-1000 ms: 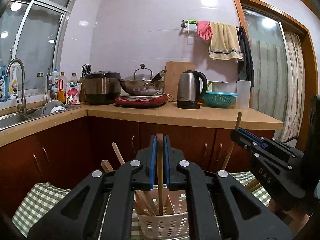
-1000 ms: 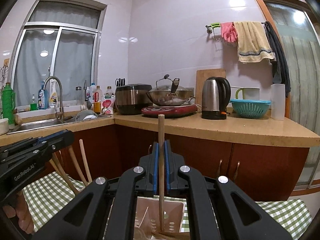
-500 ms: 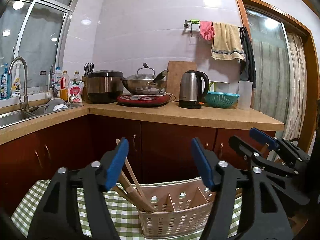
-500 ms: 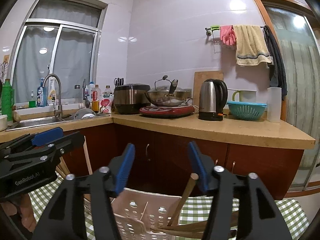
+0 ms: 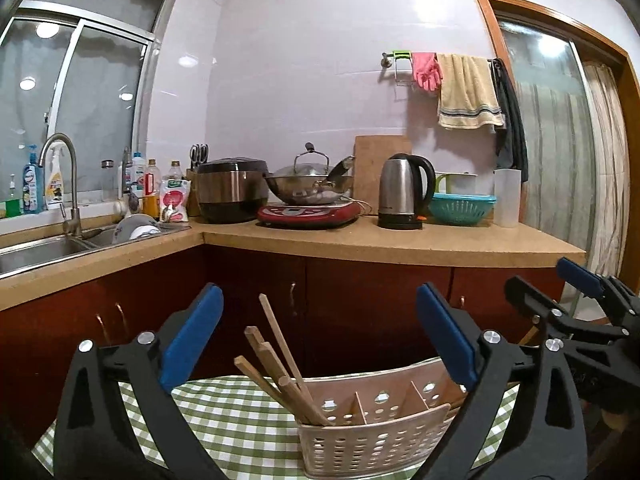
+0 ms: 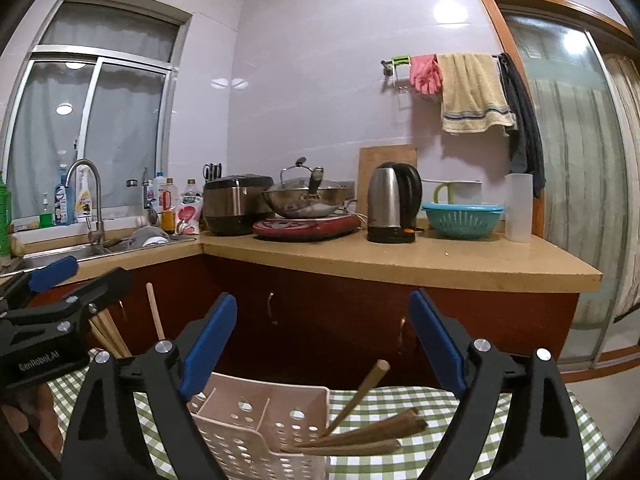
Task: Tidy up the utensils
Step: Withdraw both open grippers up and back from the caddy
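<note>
A white perforated utensil basket (image 5: 372, 436) with dividers stands on a green checked cloth (image 5: 240, 420); it also shows in the right wrist view (image 6: 256, 428). Several wooden chopsticks (image 5: 280, 364) lean out of its left compartment. In the right wrist view other wooden chopsticks (image 6: 360, 420) lean out of its right end. My left gripper (image 5: 320, 340) is open and empty above the basket. My right gripper (image 6: 322, 340) is open and empty above the basket's right end. Each gripper shows at the edge of the other's view.
Dark red cabinets (image 5: 360, 304) under a tan countertop (image 5: 400, 240) stand just behind the table. On the counter are a rice cooker (image 5: 232, 188), a wok (image 5: 312, 184), a kettle (image 5: 404, 192) and a teal colander (image 5: 460, 208). A sink (image 5: 40, 248) is at left.
A second ago each gripper was shut on a wooden chopstick held upright over the basket. Both have since opened, the chopsticks now rest in the basket, and both grippers have drawn back slightly.
</note>
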Action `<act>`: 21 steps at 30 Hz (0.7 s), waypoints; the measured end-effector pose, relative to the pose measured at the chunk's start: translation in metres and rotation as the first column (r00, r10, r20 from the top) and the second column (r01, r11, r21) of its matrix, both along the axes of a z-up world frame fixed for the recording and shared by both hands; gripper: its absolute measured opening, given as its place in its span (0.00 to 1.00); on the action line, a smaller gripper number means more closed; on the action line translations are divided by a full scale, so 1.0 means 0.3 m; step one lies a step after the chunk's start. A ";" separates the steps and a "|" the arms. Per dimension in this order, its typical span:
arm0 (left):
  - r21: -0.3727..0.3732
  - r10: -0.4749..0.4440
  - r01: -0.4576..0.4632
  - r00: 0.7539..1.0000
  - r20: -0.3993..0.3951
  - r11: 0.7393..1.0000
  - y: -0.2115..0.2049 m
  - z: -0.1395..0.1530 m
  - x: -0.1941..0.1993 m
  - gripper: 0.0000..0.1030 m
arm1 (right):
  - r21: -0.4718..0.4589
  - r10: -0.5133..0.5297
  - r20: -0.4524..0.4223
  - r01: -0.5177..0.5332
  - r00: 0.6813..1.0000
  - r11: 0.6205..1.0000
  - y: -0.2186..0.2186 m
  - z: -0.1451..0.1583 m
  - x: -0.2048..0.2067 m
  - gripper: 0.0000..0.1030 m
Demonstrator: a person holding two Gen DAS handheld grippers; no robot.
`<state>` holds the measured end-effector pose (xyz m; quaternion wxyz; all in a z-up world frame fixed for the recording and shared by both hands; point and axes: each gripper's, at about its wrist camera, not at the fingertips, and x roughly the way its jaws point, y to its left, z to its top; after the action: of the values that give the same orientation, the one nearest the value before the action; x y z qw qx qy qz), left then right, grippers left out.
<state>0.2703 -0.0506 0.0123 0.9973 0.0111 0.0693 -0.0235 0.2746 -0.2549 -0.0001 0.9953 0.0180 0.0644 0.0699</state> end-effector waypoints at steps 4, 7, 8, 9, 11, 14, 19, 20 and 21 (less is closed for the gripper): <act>0.011 0.021 -0.021 1.000 0.007 1.000 0.001 0.016 -0.016 0.95 | 0.013 -0.022 -0.018 0.022 1.000 1.000 -0.017 0.002 -0.008 0.83; 0.015 0.034 -0.034 0.999 0.005 0.999 0.002 0.029 -0.029 0.96 | 0.018 -0.034 -0.026 0.034 0.999 0.999 -0.027 0.008 -0.017 0.83; 0.017 0.037 -0.037 0.999 0.005 0.999 0.003 0.031 -0.034 0.96 | 0.019 -0.035 -0.027 0.036 0.999 0.999 -0.029 0.011 -0.021 0.83; 0.019 0.044 -0.044 0.999 0.004 0.999 0.003 0.033 -0.039 0.96 | 0.017 -0.039 -0.028 0.039 0.999 0.999 -0.028 0.013 -0.027 0.83; 0.031 0.052 -0.052 0.999 -0.003 0.998 0.003 0.033 -0.050 0.96 | 0.009 -0.042 -0.032 0.042 0.999 0.999 -0.025 0.016 -0.039 0.84; 0.068 0.075 -0.074 0.997 -0.015 0.995 -0.002 0.029 -0.070 0.96 | 0.007 -0.043 -0.045 0.043 0.998 0.999 -0.021 0.017 -0.057 0.84; 0.095 0.077 -0.073 0.996 -0.040 0.993 0.003 0.024 -0.129 0.96 | 0.020 -0.040 -0.075 0.042 0.996 0.999 -0.018 0.016 -0.098 0.84; 0.090 0.072 -0.068 0.996 -0.047 0.994 0.007 0.024 -0.140 0.96 | 0.022 -0.036 -0.081 0.038 0.996 0.999 -0.016 0.016 -0.110 0.84; 0.086 0.072 -0.068 0.996 -0.053 0.994 0.012 0.026 -0.154 0.96 | 0.023 -0.033 -0.085 0.035 0.996 0.999 -0.015 0.015 -0.118 0.84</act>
<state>0.2240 -0.0468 0.0200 0.9938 0.0501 0.0987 0.0141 0.2390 -0.2593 0.0045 0.9925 0.0342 0.1052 0.0527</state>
